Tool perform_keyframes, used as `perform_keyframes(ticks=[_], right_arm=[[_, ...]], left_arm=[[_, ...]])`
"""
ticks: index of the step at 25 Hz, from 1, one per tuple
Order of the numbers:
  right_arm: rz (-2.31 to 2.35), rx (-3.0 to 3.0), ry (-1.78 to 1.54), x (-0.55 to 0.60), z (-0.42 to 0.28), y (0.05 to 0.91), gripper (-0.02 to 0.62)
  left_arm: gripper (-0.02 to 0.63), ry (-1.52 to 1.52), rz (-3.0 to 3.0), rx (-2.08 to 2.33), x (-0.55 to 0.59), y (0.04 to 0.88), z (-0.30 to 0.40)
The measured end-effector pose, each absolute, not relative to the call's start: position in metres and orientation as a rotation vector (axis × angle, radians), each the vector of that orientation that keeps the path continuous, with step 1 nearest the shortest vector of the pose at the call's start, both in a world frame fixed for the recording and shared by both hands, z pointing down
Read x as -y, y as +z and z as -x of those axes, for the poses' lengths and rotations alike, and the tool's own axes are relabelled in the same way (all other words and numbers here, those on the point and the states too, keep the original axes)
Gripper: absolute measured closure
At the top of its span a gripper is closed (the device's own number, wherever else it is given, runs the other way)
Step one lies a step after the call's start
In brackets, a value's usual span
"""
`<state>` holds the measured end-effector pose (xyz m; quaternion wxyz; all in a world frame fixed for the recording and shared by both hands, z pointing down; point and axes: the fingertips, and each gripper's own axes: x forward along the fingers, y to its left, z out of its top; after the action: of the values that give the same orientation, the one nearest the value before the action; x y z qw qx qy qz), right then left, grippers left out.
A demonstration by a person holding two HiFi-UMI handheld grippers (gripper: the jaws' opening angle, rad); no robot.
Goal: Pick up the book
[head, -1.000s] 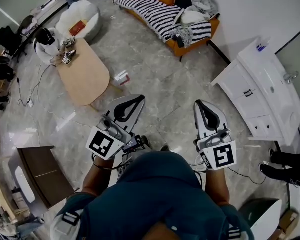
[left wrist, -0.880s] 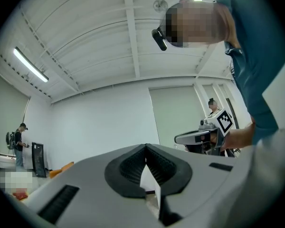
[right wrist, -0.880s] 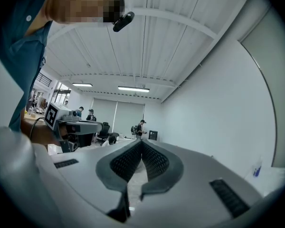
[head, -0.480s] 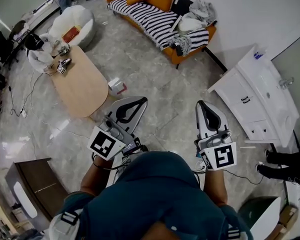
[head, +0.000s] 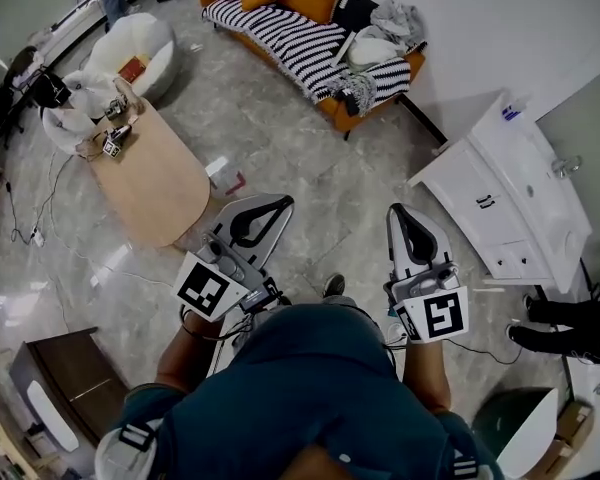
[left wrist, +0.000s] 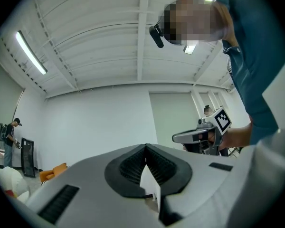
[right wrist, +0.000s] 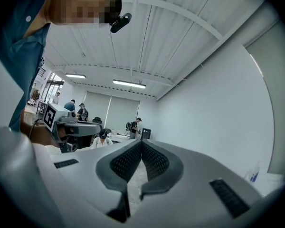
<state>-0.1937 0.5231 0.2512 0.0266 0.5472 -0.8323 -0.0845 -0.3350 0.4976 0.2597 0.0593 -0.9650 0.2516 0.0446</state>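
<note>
On the grey floor (head: pixel 280 138), just beside the near end of the wooden table (head: pixel 150 183), a small flat white-and-red thing is seen and is taken to be the book (head: pixel 226 173) (a red flat item (head: pixel 132 69) on the white beanbag (head: pixel 158 36) farther off could also be one, but it is too small to tell). It lies flat on the floor, and its long axis cannot be read at this size. From the left gripper (head: pixel 282 202) the book lies ahead and to the left, near but not within touch. From the right gripper (head: pixel 399 211) it is well apart, across the front of the body. The left gripper is therefore judged the nearer one. Both pairs of jaws are clenched tip to tip with nothing between them, and both grippers are held out roughly level above the floor. A reach downward and leftward, with the jaws released first, is judged to be needed before any grasp.
</note>
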Motion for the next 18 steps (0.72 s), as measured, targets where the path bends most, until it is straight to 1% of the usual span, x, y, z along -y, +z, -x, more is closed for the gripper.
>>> perform_keyframes(ticks=[7,18], right_arm=[[-1.634,2.621,-0.253,-0.490,0.163,0.253,0.583],[-1.544,2.715,-0.238,-0.438,0.087,0.262,0.583]], left_arm=[[0.603,0.105,2.908,-0.829,-0.473,0.259,0.306],[0.603,0.037,2.869,-0.907,-0.430,0.264,0.224]])
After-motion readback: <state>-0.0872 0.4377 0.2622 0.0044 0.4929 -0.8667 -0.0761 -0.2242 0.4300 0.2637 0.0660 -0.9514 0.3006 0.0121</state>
